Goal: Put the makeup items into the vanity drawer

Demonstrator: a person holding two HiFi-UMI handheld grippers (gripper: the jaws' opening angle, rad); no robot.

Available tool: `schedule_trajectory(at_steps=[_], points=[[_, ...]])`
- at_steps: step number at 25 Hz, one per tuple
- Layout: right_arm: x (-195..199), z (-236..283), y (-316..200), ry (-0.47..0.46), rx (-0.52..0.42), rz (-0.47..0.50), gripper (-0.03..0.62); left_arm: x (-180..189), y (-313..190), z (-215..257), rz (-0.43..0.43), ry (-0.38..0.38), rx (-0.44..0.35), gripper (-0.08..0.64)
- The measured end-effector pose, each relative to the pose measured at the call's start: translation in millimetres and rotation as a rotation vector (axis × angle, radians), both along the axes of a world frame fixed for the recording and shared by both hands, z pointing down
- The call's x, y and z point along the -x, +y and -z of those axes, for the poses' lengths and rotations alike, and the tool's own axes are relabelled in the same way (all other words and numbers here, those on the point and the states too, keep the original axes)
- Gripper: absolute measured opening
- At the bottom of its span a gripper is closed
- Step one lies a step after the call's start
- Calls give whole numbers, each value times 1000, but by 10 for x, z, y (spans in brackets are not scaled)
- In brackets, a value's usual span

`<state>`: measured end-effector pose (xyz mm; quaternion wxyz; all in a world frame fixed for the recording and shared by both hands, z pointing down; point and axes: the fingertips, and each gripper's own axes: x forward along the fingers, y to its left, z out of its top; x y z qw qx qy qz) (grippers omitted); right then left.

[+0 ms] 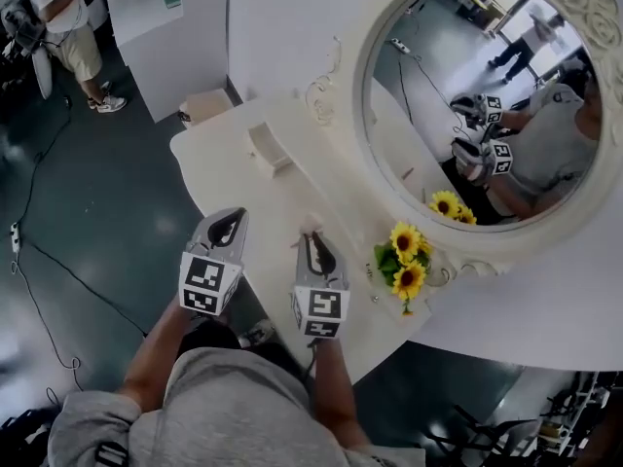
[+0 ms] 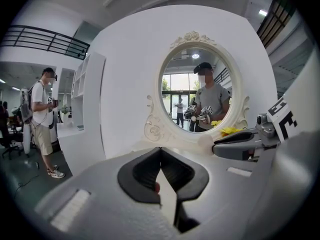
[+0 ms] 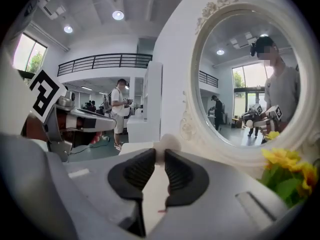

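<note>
1. Left gripper (image 2: 161,151): my jaws are fully closed, pad against pad, and grip no item. In the head view this gripper hovers over the front edge of the white vanity table (image 1: 219,178), just left of my other gripper.

2. Right gripper (image 3: 159,156): my jaws stand slightly apart and are clamped on 1 pale, rounded makeup item (image 3: 163,145). The item sits at the very tips of the pads and bulges above them.

3. Item location: the makeup item is held over the vanity top, just left of the sunflowers (image 1: 407,261) and below the round mirror (image 1: 458,76).

4. A small cream box-shaped unit (image 1: 270,150) stands on the tabletop, well beyond both grippers. I cannot tell whether it is the drawer.
</note>
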<state>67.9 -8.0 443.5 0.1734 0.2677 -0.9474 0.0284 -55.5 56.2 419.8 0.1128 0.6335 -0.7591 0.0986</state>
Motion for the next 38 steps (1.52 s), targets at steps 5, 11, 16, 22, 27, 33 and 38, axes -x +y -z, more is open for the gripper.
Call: schedule_trajectory(at_steps=[5,11,16,22,27,33,38], points=[[591,24,-220,-6,-1,33,67,548,-167,-61,30,6,4,11],[1310,-98,-506,6,21,59,67,1176,-458,-199,44,24,29,11],[1740,-371,-764,33,59,52,67,1521,-653,-415,36,44,63,11],[2060,-738,-1005,84,108,26,71,1800,-843,-704,13,86,104,11],[2221,-1064,-1148,115,153,6,76,1971,-975,-956,1,115,136,11],[2313,-1389,-1194,155,192,-14,83,2038,-993,-1265,-19,147,189,11],[2332,-1434,-1240,145,199,-43,96,2074,-983,-1361,-29,155,207,11]])
